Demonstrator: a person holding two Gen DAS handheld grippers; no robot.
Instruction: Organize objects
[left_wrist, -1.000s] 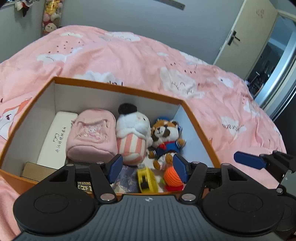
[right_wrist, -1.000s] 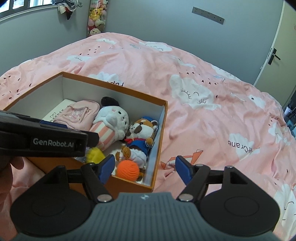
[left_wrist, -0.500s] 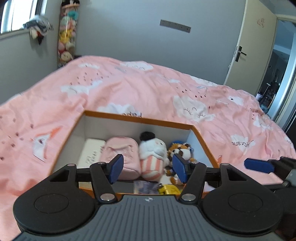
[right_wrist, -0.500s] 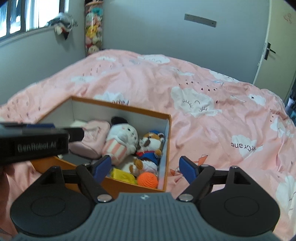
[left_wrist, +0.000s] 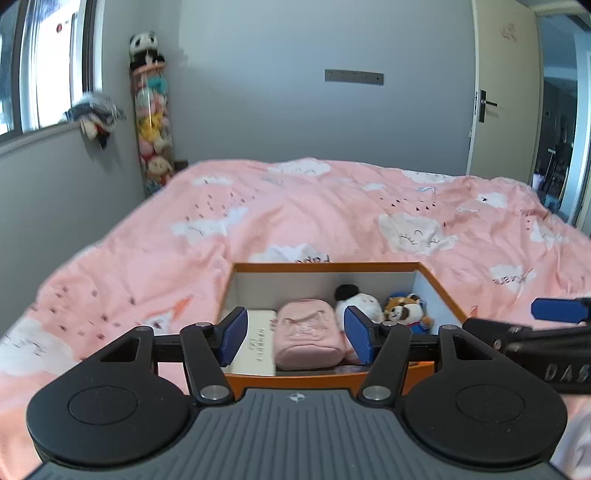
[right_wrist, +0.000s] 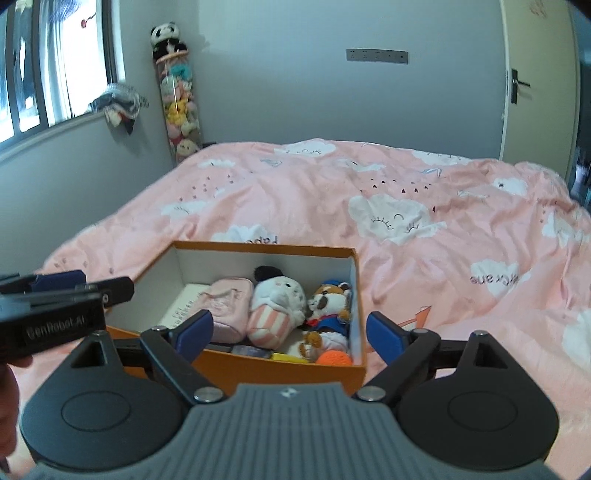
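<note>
The box (right_wrist: 258, 369) is seen on the bed (right_wrist: 406, 192), filled with a pouch (right_wrist: 227, 306), plush toys (right_wrist: 277, 310) and a ball (right_wrist: 332, 357). Nothing loose is seen on the covers, so the sorting is judged nearly done. The left hand-held gripper (left_wrist: 293, 338) is released and empty; the right hand-held gripper (right_wrist: 288, 336), also empty, is opening.

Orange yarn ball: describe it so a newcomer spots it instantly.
On the pink bed sits an orange box of toys. Look in its near right corner, just below the fox plush in blue. The orange yarn ball is the only round, knitted thing there, beside a flat yellow item.
</note>
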